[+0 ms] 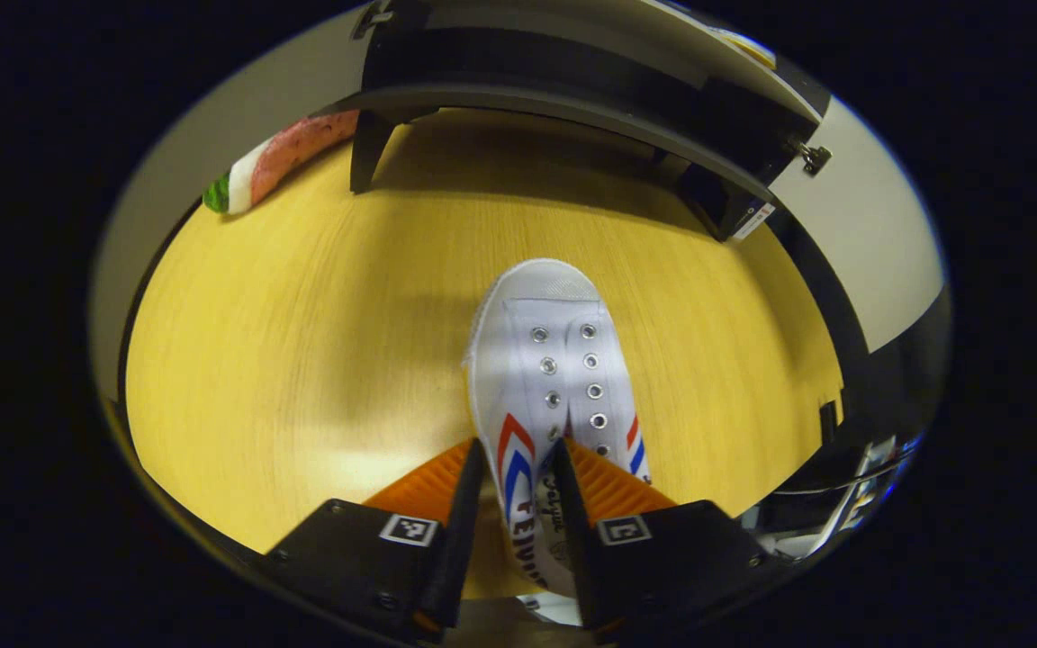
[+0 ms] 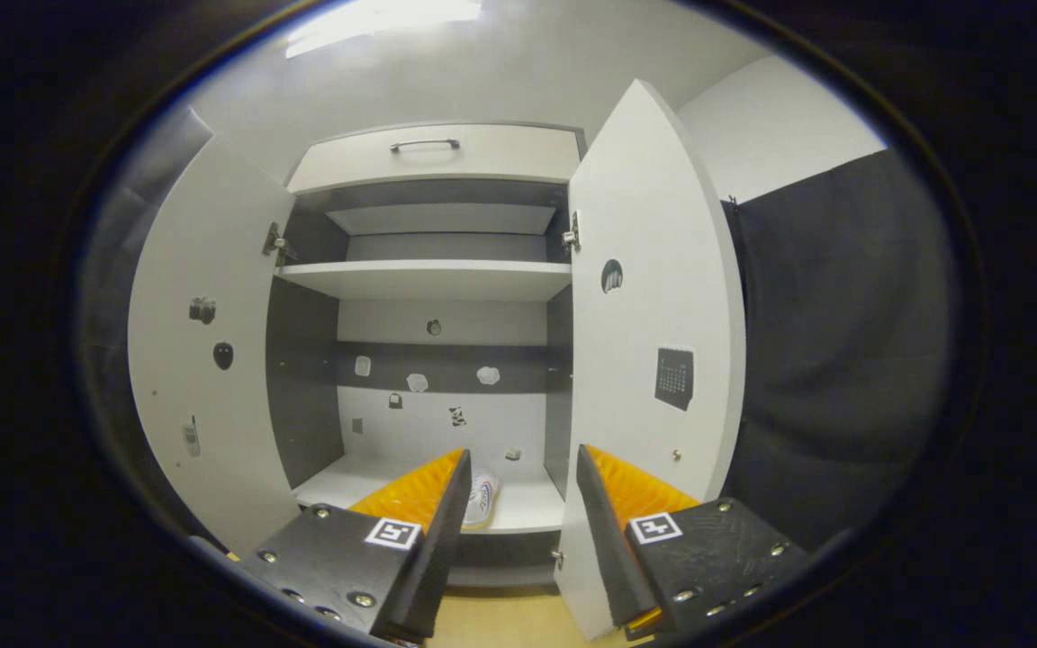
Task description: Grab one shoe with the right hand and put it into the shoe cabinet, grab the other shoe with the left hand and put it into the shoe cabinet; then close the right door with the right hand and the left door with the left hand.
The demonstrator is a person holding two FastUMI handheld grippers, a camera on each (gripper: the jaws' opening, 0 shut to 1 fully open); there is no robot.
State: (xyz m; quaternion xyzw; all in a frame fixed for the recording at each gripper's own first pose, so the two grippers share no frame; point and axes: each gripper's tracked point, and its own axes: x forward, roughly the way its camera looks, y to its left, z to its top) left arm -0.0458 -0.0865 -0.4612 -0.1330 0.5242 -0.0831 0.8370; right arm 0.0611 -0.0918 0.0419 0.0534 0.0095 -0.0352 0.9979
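In the left gripper view a white canvas shoe with red and blue stripes points toe-first toward the cabinet's base, over the yellow wooden floor. My left gripper is shut on the shoe's near side wall, one finger on each side of it. I cannot tell whether the shoe rests on the floor or hangs above it. In the right gripper view the white shoe cabinet stands with both doors wide open. A second white shoe lies on its bottom shelf. My right gripper hovers open in front of it, holding nothing.
The cabinet's left door and right door swing out toward me. A striped red, white and green object lies on the floor left of the cabinet. A drawer with a handle tops the cabinet. Black cloth hangs at the right.
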